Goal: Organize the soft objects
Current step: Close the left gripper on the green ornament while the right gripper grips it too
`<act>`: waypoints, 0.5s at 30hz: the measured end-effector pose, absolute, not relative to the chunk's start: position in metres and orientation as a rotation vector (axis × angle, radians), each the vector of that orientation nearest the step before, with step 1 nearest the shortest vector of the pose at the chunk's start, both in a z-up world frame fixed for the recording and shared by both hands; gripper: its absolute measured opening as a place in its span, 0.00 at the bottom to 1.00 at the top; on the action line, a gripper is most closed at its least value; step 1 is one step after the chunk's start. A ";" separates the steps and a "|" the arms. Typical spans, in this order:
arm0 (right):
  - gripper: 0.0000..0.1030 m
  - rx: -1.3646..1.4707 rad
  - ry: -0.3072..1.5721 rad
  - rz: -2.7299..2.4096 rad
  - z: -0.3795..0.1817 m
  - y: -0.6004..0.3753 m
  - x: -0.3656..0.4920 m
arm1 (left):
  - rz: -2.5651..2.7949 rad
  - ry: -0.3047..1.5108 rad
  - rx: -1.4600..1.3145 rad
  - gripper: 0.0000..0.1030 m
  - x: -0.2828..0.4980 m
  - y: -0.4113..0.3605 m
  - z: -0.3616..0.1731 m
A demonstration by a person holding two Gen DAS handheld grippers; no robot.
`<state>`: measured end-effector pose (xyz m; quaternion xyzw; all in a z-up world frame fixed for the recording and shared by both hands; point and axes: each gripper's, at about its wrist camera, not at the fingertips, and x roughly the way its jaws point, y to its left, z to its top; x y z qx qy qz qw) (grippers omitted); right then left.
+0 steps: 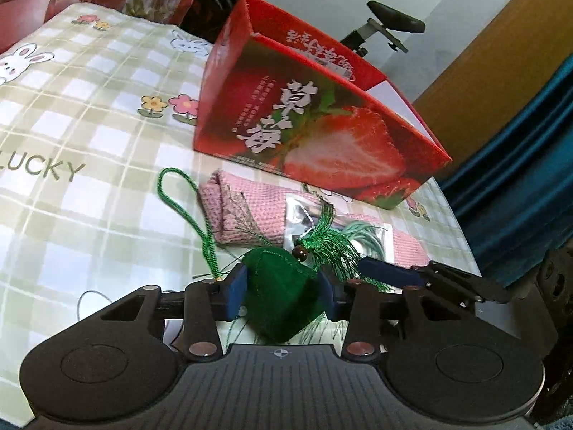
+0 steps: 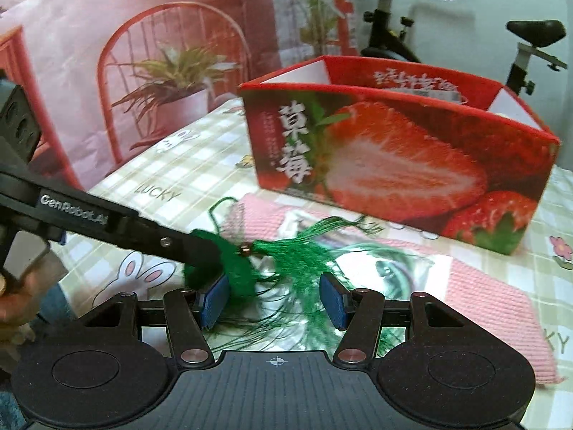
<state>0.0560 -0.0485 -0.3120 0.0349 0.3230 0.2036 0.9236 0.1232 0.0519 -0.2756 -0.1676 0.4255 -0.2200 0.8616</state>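
A green heart-shaped sachet (image 1: 283, 297) with a loop cord (image 1: 186, 211) and a green tassel (image 1: 329, 247) sits between my left gripper's (image 1: 281, 295) blue pads, which are shut on it. In the right wrist view the sachet (image 2: 229, 261) is held by the left gripper's black fingers (image 2: 186, 247), and its tassel (image 2: 304, 254) hangs between the pads of my right gripper (image 2: 274, 299), which is open. A folded pink knitted cloth (image 1: 247, 211) lies behind, with a clear plastic packet (image 1: 304, 215) on it. A red strawberry box (image 1: 315, 118) stands open behind the cloth.
The table has a green checked cloth with rabbits and flowers (image 1: 71, 107). A pink backdrop printed with a chair and plant (image 2: 143, 71) stands at the back. An exercise bike (image 2: 530, 46) stands beyond the box. The table's right edge (image 1: 462, 222) borders blue fabric.
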 end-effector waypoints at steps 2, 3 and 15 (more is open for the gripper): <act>0.52 0.067 0.669 0.432 -0.313 -0.045 0.055 | -0.472 0.889 -0.356 0.41 0.123 0.050 -0.275; 0.52 0.065 0.673 0.438 -0.314 -0.044 0.056 | -0.479 0.888 -0.360 0.39 0.124 0.049 -0.275; 0.54 0.073 0.718 0.516 -0.322 -0.037 0.056 | -0.513 0.901 -0.333 0.38 0.116 0.037 -0.278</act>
